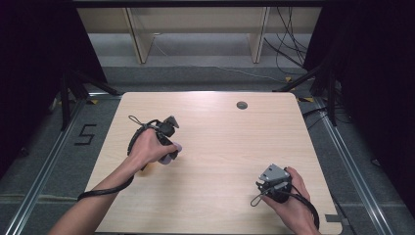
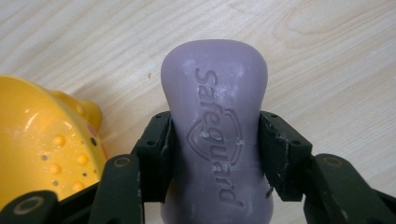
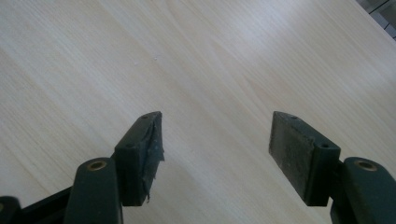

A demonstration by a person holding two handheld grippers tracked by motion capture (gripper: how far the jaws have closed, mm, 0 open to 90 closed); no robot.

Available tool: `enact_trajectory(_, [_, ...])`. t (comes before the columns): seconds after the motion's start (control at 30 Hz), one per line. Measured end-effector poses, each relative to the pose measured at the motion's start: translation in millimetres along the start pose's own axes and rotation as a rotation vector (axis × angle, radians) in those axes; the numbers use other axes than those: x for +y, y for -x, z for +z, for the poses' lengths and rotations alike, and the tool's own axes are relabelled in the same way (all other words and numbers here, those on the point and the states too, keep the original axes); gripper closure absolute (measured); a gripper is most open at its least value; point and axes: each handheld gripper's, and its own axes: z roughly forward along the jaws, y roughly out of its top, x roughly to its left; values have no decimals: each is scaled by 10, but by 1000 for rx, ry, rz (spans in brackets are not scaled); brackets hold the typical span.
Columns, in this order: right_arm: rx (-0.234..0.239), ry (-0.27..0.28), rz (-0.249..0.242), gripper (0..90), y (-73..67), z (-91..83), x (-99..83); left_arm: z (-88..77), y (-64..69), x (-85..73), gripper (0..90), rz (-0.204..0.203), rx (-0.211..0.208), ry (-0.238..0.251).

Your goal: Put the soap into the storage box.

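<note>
The left gripper (image 2: 215,154) has its two pads clamped on the waist of a purple soap (image 2: 215,121), one pad on each long side, with the rounded far end of the bar sticking out well past the fingertips over the table (image 2: 327,56). Just beside the left-hand pad, down and to the side in the left gripper view, sits a yellow dish (image 2: 44,144) with small holes and raised dots; it is near the soap, but I cannot tell whether the two touch. From above, the bar shows as a pale purple lump under the person's left hand (image 1: 151,147).

The right gripper (image 3: 217,140) rests near the table's near edge, well apart from the soap, its pads spread wide with bare wood between them.

If the soap is bound for the dish, I'd keep the squeeze steady and low on the waist: soap is slick and the bar narrows there, so a loose pinch could let it squirt forward. Move it level, lower it flat, and part the pads only once it rests.

Pressed into the bar, running lengthwise between the pads, is "Safeguard" over a shield outline.
</note>
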Motion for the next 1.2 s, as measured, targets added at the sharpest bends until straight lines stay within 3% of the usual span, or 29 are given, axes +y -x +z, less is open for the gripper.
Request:
enact_trajectory(0.37, [2, 2, -8, 357, -2, 6, -1, -79, -92, -21, 485, -39, 14, 31])
enact_trajectory(0.83, [1, 2, -4, 356, -6, 9, 1, -144, -237, -71, 485, -45, 30, 17])
enact_trajectory(0.87, [0, 3, -3, 356, -7, 9, 2, -145, -240, -76, 484, -61, 29, 21])
enact_trajectory(0.9, [0, 3, -4, 356, -8, 8, 2, -149, -265, -78, 485, -45, 31, 23])
enact_trajectory(1.0, [0, 2, -3, 356, -7, 9, 2, -157, -279, -89, 485, -81, 27, 45])
enact_trajectory(1.03, [0, -1, 0, 356, -5, 7, 1, -176, -299, -91, 485, -64, 30, 24])
enact_trajectory(1.07, [0, 0, -1, 356, -5, 7, 1, -171, -296, -94, 485, -82, 29, 39])
enact_trajectory(1.2, [0, 2, -2, 356, -7, 9, 2, -192, -327, -99, 485, -88, 34, 37])
